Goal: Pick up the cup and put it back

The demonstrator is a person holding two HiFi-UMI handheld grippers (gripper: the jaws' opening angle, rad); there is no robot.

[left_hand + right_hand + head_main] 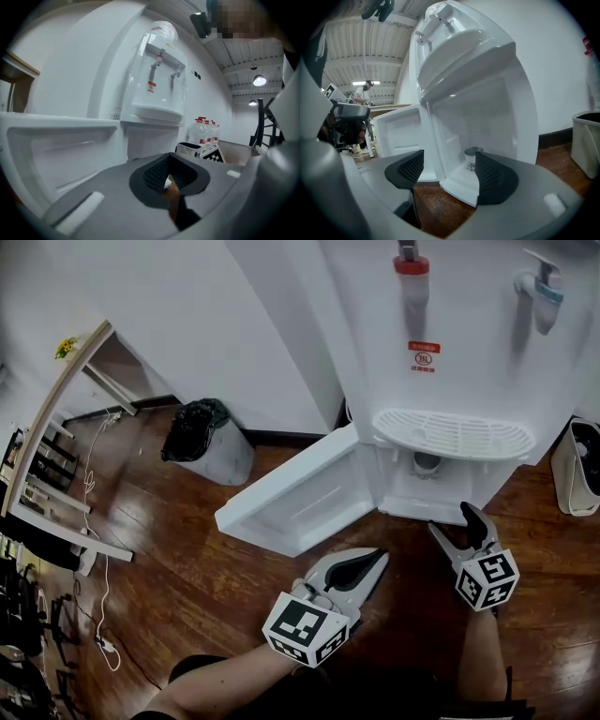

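Aiming into the water dispenser's (450, 362) open lower cabinet (492, 112), the right gripper (447, 168) holds its fingers wide, apparently ready to straddle the cup (472, 158), which stands upright inside at its 12 o'clock. The left gripper (361, 568), fingers pinched together on nothing, hangs at its 8 o'clock, likely just keeping clear

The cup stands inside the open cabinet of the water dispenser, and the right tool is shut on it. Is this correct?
No: the right gripper view shows the right tool open, jaws apart, not touching the cup. The cup does stand inside the open cabinet of the water dispenser.
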